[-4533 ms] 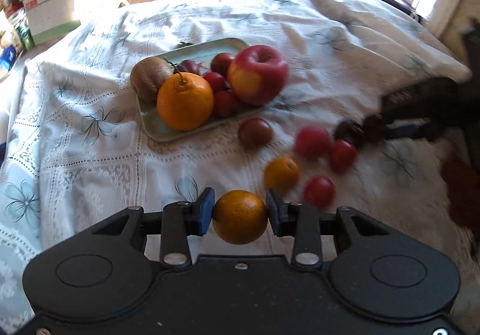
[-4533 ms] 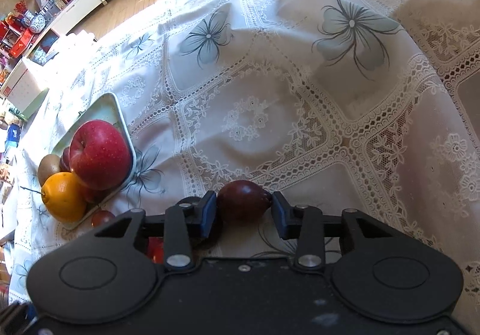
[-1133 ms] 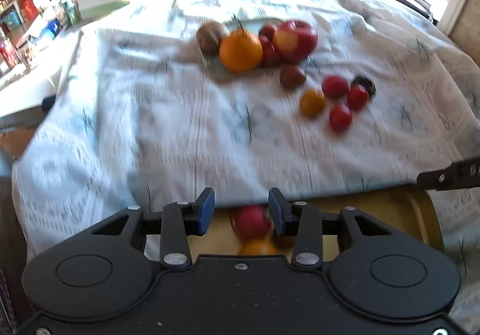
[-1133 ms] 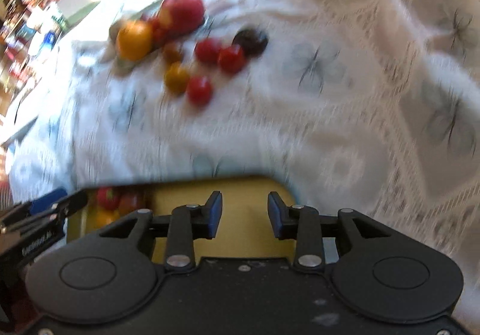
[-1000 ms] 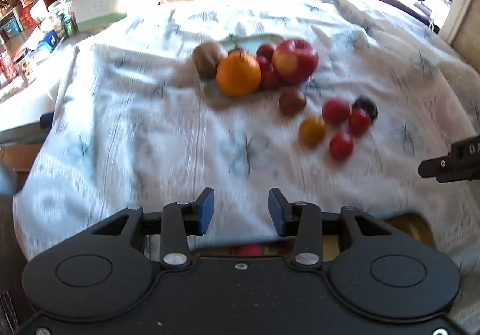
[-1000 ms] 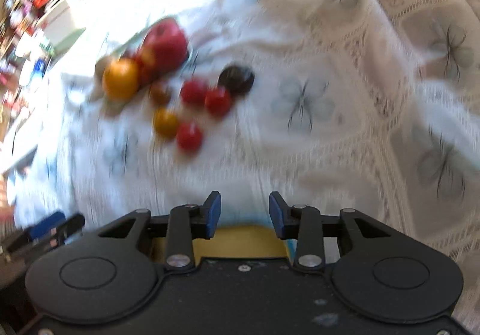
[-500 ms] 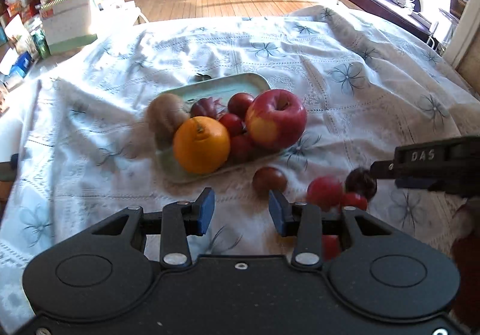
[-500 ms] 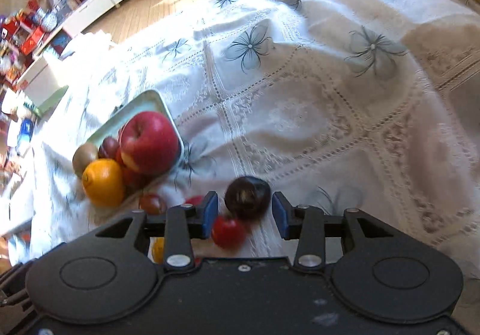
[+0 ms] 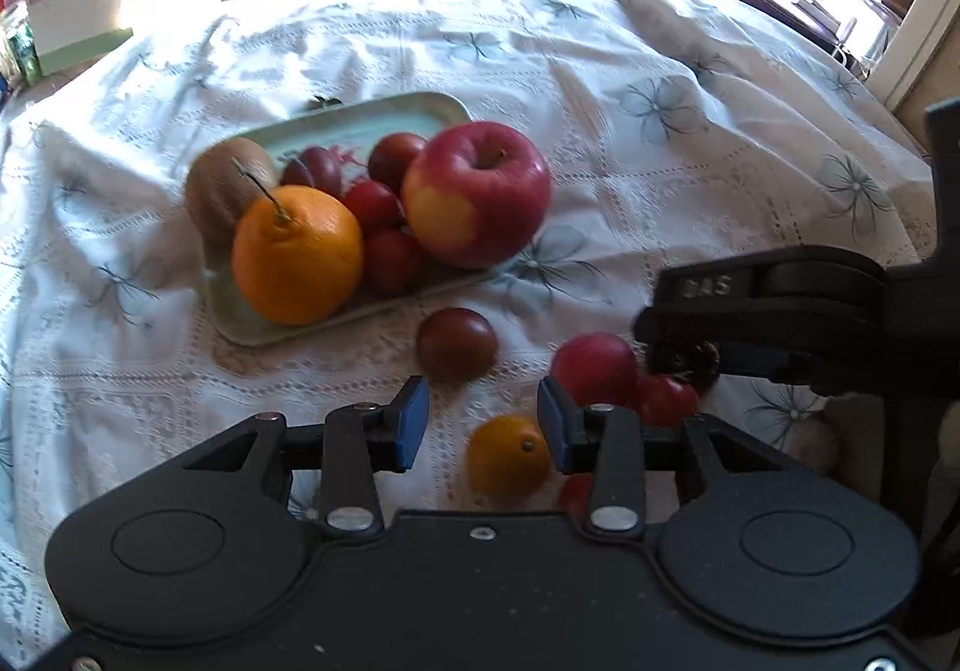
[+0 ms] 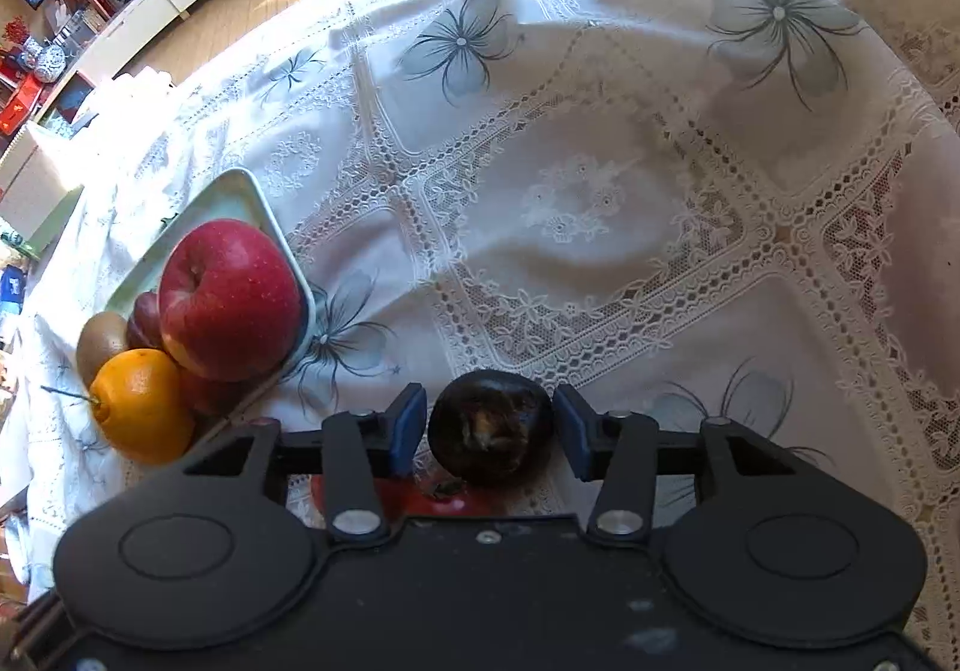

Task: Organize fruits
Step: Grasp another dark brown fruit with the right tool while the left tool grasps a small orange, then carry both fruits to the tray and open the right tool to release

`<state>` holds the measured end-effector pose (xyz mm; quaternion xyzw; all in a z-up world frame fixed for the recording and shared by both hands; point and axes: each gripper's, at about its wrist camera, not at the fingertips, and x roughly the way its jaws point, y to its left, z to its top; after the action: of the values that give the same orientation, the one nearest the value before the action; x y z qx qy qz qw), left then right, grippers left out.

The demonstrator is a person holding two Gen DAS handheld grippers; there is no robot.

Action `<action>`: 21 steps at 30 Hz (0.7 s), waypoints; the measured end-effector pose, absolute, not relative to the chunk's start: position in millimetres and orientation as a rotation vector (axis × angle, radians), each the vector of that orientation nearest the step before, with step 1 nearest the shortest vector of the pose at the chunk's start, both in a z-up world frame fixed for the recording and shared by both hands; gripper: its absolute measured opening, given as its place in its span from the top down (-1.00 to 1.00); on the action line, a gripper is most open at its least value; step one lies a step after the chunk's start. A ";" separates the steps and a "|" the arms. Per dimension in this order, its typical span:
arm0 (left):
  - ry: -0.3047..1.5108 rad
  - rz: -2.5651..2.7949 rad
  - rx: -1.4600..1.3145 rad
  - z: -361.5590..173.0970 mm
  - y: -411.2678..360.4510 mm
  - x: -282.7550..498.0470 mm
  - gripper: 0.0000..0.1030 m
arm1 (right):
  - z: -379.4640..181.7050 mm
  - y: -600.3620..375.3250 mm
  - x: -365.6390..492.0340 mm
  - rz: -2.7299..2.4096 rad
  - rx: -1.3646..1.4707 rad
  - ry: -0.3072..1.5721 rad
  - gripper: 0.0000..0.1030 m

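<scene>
From my left wrist camera, the view has closed in since half a second ago: the pale green tray [image 9: 432, 104] with the red apple [image 9: 477, 194], large orange [image 9: 297, 254] and kiwi [image 9: 222, 191] now fills the middle, and the small orange fruit [image 9: 507, 461] has come up between my left gripper's [image 9: 483, 425] blue pads, nearer the right one. The jaws stand partly apart with clear gaps and grip nothing. A dark reddish fruit [image 9: 457, 344] lies on the lace tablecloth [image 9: 660, 71] just beyond the tips, and the right gripper [image 9: 708, 338] reaches in from the right over a red fruit [image 9: 594, 368]. From my right wrist camera, the dark purple fruit [image 10: 489, 428] that sat just past the tips half a second ago is now squarely between the right gripper's [image 10: 489, 431] pads; the jaws are opening, with a sliver of space on each side, so nothing is clamped. The fruit is nearly round, a touch wider across the jaws, its rough brownish end facing the camera. It rests on the cloth, right of the tray [image 10: 240, 191].
</scene>
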<state>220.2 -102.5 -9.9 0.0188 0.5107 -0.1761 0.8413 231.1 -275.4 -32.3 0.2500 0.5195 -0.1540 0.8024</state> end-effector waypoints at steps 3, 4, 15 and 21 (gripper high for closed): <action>1.109 -0.368 0.014 -17.5 -104.9 221.7 0.04 | -33.8 -271.9 235.2 -0.325 0.512 1.119 -0.09; 1.118 -0.367 0.011 -20.0 -106.0 221.5 0.04 | -33.9 -271.1 235.4 -0.324 0.505 1.123 -0.09; 1.160 -0.352 0.032 -40.6 -113.2 223.7 0.03 | -30.6 -281.6 228.3 -0.301 0.477 1.101 0.09; 1.171 -0.345 0.027 -50.2 -115.8 227.3 0.12 | -25.9 -293.3 224.5 -0.309 0.511 1.089 0.09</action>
<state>227.3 -115.8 -50.2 0.0126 0.5498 -0.1618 0.8194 224.5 -293.3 -25.9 0.2393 0.5103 -0.1447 0.8133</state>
